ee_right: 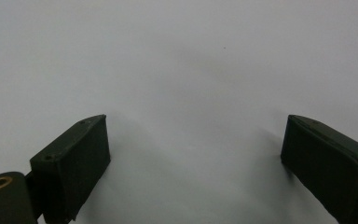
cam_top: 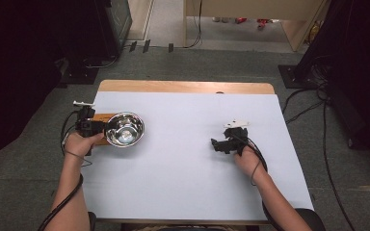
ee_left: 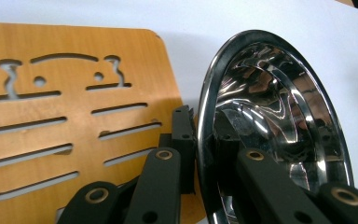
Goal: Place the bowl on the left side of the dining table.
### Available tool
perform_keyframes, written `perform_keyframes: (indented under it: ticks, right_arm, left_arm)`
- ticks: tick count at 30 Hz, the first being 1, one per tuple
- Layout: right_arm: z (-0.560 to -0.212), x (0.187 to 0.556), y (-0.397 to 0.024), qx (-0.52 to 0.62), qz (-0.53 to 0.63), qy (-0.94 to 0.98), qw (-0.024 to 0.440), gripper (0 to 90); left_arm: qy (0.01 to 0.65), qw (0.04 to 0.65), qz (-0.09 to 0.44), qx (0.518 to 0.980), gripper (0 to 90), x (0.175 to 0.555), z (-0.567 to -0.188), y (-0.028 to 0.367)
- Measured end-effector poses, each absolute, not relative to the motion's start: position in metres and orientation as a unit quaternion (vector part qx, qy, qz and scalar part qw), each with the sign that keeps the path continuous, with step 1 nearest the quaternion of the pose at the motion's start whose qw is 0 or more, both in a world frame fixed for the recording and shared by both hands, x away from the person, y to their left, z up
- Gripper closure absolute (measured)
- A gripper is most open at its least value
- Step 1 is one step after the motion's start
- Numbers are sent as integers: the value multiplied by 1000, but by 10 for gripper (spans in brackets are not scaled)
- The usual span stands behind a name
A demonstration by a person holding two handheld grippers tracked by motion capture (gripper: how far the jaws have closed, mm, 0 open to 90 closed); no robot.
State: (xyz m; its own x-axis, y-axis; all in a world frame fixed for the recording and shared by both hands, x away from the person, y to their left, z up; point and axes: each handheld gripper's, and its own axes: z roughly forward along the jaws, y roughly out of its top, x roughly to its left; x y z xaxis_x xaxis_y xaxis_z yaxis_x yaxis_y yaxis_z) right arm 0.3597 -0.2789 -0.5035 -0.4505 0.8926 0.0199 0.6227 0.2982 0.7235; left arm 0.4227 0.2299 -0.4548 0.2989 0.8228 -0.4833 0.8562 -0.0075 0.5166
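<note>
Left gripper view: the left hand-held gripper (ee_left: 205,154) is seen clamped on the rim of a shiny steel bowl (ee_left: 279,116), one jaw outside the rim and the other inside the hollow. The bowl is tilted up on edge toward the camera, with its lower part partly over a wooden board (ee_left: 74,93) pierced with slots and cut-out shapes. In the high view the same left hand-held gripper (cam_top: 99,127) is seen at the left edge of the counter (cam_top: 188,159), with the bowl (cam_top: 124,129) just to its right and the board (cam_top: 99,117) showing as a narrow brown strip beneath and behind it. The right hand-held gripper (cam_top: 217,143) is held low over the bare right half of the counter, well apart from the bowl; in the right gripper view its jaws stand wide apart with nothing between them.

The grasp on the bowl is judged to be done; the carrying or setting down of the bowl is judged to be left, and no destination can be read from the scene. Whether the bowl rests on the board or is lifted clear of it cannot be told. The underside of the bowl and most of the board are hidden, and the bowl's contents, if any, are lost in reflections.
</note>
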Motion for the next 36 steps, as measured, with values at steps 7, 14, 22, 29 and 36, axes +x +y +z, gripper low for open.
perform_keyframes:
  ticks: [7, 14, 22, 29, 36]
  right_arm:
    - [-503, 360, -279, 485, 340, 781, 199, 75]
    - [-503, 360, -279, 485, 340, 781, 199, 75]
    - [-503, 360, -279, 485, 340, 781, 199, 75]
    - [-503, 360, -279, 485, 340, 781, 199, 75]
    - [-503, 360, -279, 485, 340, 781, 199, 75]
  left_arm:
    - [597, 383, -18, 705, 846, 424, -456, 235]
    - [601, 380, -13, 704, 846, 427, -456, 240]
    - [606, 384, -9, 696, 846, 430, -456, 247]
    - [613, 384, -8, 690, 846, 430, -457, 254]
    - [622, 383, 5, 683, 845, 428, -456, 261]
